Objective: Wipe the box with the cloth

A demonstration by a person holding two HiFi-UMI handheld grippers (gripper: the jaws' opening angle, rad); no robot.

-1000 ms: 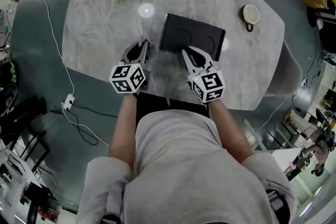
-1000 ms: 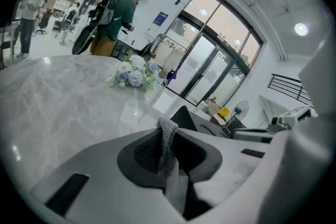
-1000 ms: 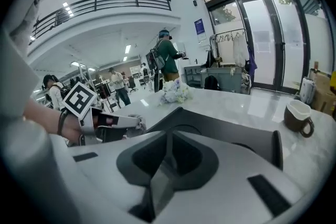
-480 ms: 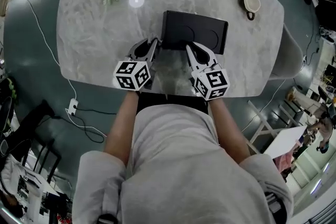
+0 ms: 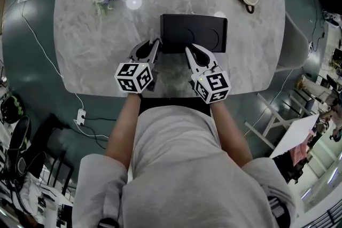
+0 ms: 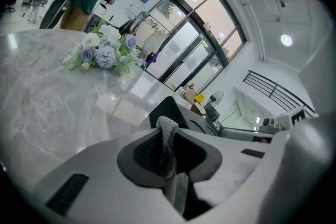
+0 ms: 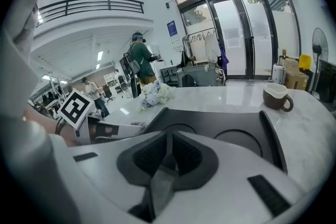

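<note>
Black rectangular box (image 5: 193,33) lies on the pale marble tabletop (image 5: 91,45), seemingly unwiped as yet; at the box's near edge the left gripper (image 5: 153,46) and right gripper (image 5: 189,50) each have jaws clenched on the grey woven cloth (image 6: 168,131), with all wiping probably ahead.

The left forearm (image 5: 122,128) and the right forearm (image 5: 231,128) reach forward side by side. The left gripper (image 5: 154,44) tilts slightly down, its jaws clamped on a grey cloth (image 6: 167,138). The right gripper (image 5: 189,51), near it, angles down with its jaws pressed together.
</note>
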